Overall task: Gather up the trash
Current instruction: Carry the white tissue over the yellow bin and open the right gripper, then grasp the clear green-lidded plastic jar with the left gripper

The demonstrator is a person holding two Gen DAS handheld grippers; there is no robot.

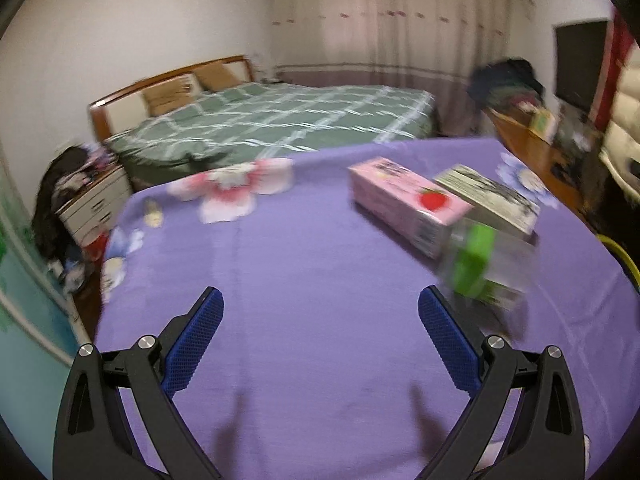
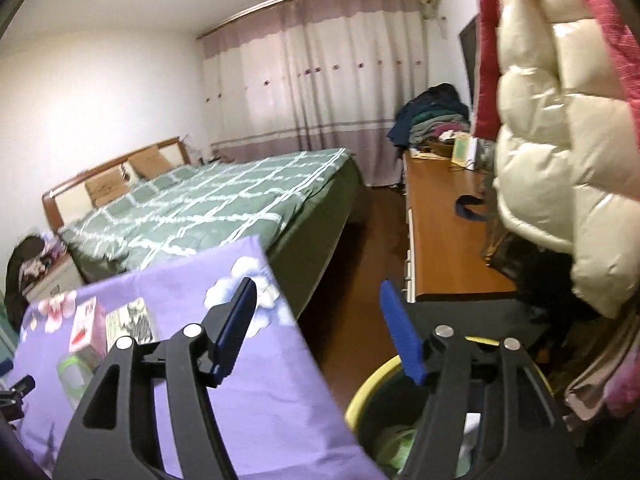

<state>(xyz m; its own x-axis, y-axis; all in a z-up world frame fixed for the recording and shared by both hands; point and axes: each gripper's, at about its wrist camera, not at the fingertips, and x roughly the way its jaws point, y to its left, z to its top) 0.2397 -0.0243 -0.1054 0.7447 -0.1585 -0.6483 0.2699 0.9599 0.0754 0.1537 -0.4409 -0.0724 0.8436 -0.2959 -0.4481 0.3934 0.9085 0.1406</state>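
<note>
My left claw (image 1: 320,308) is released above the purple counter (image 1: 300,280), with the plastic bottle (image 1: 486,266) just beside its right finger. My right claw (image 2: 318,300) is also released and empty, above the yellow-rimmed bin (image 2: 370,384).

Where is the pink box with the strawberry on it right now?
The pink box lies on the purple cloth, right of centre in the left view, between a grey box and a clear bottle.

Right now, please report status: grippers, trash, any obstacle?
Left gripper open, empty, over purple cloth. Right gripper open, empty, above yellow bin. Bottle, pink carton, grey box on table. No obstacle seen.
</note>
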